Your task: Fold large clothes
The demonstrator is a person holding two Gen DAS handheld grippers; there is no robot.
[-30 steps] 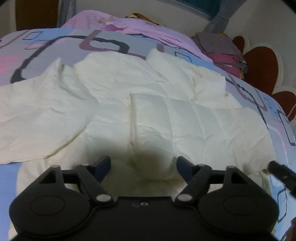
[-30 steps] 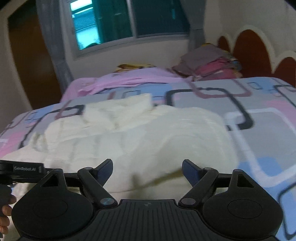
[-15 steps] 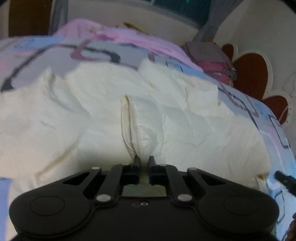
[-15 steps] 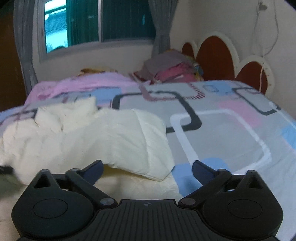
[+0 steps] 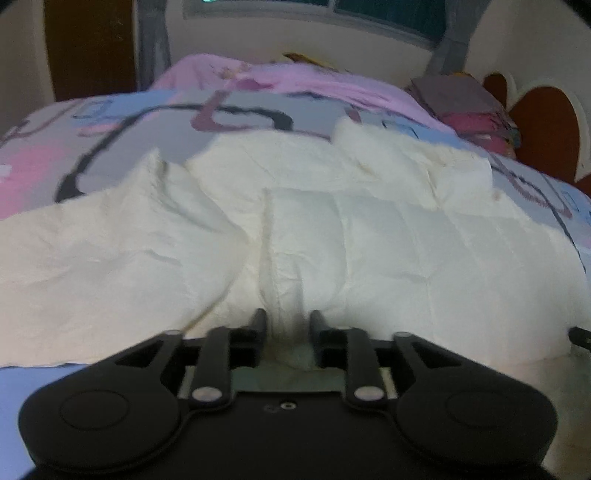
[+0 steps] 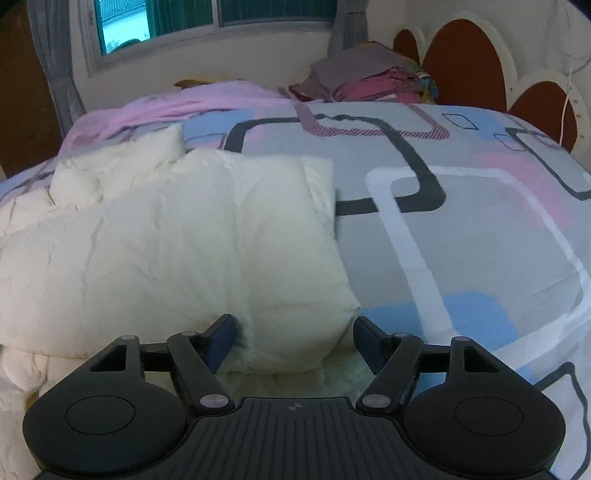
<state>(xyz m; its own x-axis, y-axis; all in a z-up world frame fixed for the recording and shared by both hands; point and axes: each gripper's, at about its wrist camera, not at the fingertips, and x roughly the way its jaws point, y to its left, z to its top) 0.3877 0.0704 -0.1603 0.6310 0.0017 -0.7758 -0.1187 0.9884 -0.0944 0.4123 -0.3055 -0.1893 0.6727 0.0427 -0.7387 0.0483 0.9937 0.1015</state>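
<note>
The left gripper (image 5: pixel 286 325) pinches a fold of the cream padded jacket (image 5: pixel 369 236), seemingly along its front edge. Only the right view shows the right gripper (image 6: pixel 293 338), jaws spread around the jacket's corner on the patterned bedspread (image 6: pixel 461 229).

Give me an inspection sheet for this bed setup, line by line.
Surface: bed with a patterned cover.
Job's things: cream padded jacket spread out, rumpled.
Clutter: stack of folded clothes by the headboard; pink sheet behind.
Grippers: left gripper shut on a jacket fold; right gripper open around a jacket corner.
Cables: thin white cord at the headboard.
Surroundings: window, curtains, headboard.
</note>
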